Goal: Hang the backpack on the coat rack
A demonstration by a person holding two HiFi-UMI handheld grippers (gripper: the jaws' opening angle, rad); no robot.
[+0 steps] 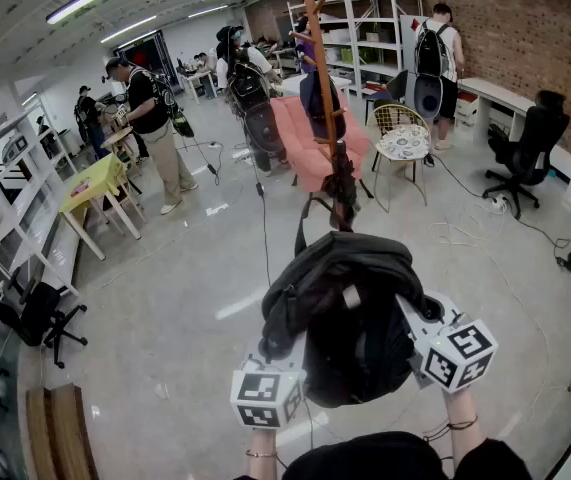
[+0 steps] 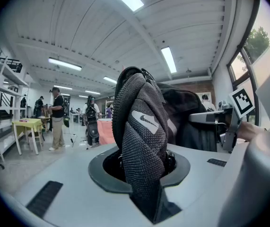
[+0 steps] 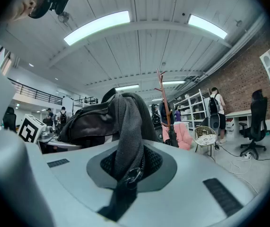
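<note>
Carrying: left gripper (image 2: 142, 170) and right gripper (image 3: 130, 175) pinch the dark grey fabric backpack (image 1: 350, 308); next, hook it onto the wooden coat rack (image 1: 322, 78) ahead.

The backpack (image 1: 350, 313) is black and charcoal. Its shoulder strap is a dark grey mesh weave with a white swoosh mark. The left tongs (image 2: 142, 169) and right tongs (image 3: 129, 176) have pale grey bodies with darker grey recesses, and their cubes are white with black square markers. The coat rack (image 1: 322, 78), upper centre, is reddish-brown wood. Beside it is a pink sofa (image 1: 305, 153), and at the left a worktop (image 1: 93, 183) is yellow-green. The wall (image 1: 525, 28) at upper right is red-brown brick, and the floor (image 1: 165, 298) is glossy pale grey.
</note>
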